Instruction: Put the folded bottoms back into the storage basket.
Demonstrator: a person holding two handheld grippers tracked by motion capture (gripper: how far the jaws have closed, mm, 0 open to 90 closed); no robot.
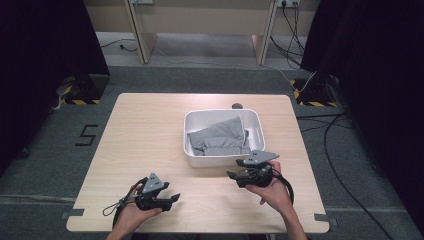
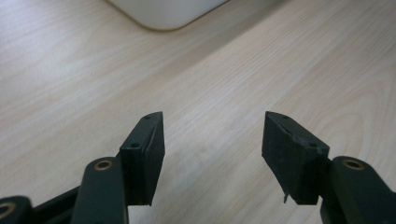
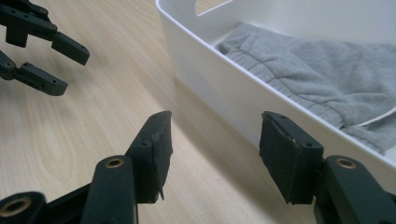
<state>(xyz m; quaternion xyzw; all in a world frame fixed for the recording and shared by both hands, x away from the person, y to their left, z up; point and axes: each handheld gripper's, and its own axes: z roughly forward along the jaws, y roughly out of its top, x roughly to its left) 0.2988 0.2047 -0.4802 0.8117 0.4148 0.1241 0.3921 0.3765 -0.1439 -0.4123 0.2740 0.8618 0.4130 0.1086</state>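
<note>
My right tongs (image 1: 234, 169) hover empty, gaping, at the white bin (image 1: 196, 156) holding grey sweatpants (image 1: 220, 136). My left tongs (image 1: 174, 198), also gaping and empty, wait nearer me above the tabletop (image 1: 145, 130). Next, I judge, I reach over the rim for the cloth.

1. White bin (image 2: 166, 11): in the left gripper view only one rounded corner enters at the top edge; its inside is cut off.
2. White bin, right gripper view (image 3: 243, 93): the far wall and right end run past the frame.
3. Grey garment (image 3: 322, 70): its right part is cut off, and its lower folds lie hidden behind the bin's near wall.
4. Left claw (image 3: 49, 53) beyond the bin: its body is cut off by the frame's left edge.
5. Dark round mark (image 1: 237, 106) on the counter behind the bin: too small to identify.
</note>
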